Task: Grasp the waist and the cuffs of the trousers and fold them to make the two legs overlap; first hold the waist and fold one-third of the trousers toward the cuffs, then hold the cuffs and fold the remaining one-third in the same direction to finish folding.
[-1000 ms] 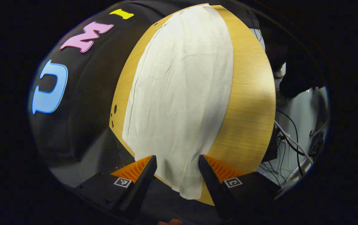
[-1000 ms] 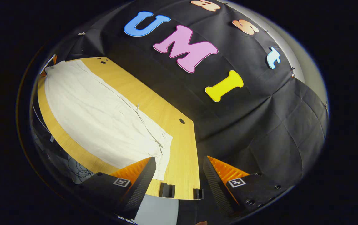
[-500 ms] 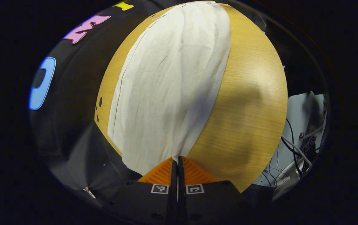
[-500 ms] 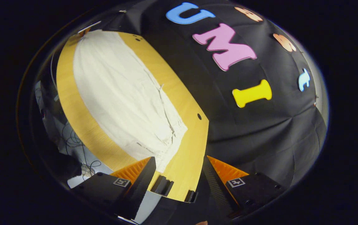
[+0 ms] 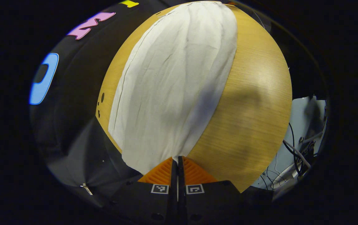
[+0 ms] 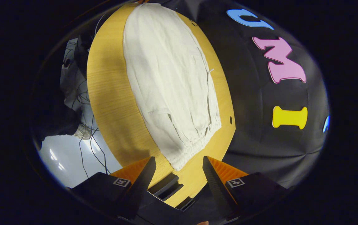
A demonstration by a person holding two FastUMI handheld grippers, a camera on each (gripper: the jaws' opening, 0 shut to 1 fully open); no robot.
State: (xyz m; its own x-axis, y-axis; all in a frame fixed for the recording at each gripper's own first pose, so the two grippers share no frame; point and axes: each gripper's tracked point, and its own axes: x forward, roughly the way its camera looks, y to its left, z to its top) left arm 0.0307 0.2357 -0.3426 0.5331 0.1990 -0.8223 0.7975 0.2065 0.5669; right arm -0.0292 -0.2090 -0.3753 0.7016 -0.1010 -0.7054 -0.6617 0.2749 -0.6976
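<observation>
Wooden table point(image 5: 254, 103) holds the white trousers point(image 5: 172, 87), which lie flat and long, running straight away from both grippers. At one end, the left gripper point(image 5: 177, 161) has its fingers pinched together on the cuff corner nearest it. At the other end, in the right gripper view, the gathered waist point(image 6: 197, 145) sits just ahead of the right gripper point(image 6: 177, 162), whose fingers are spread wide with nothing between them. The waist corner points right into that gap, so the right gripper probably only needs to go forward and pinch it.
</observation>
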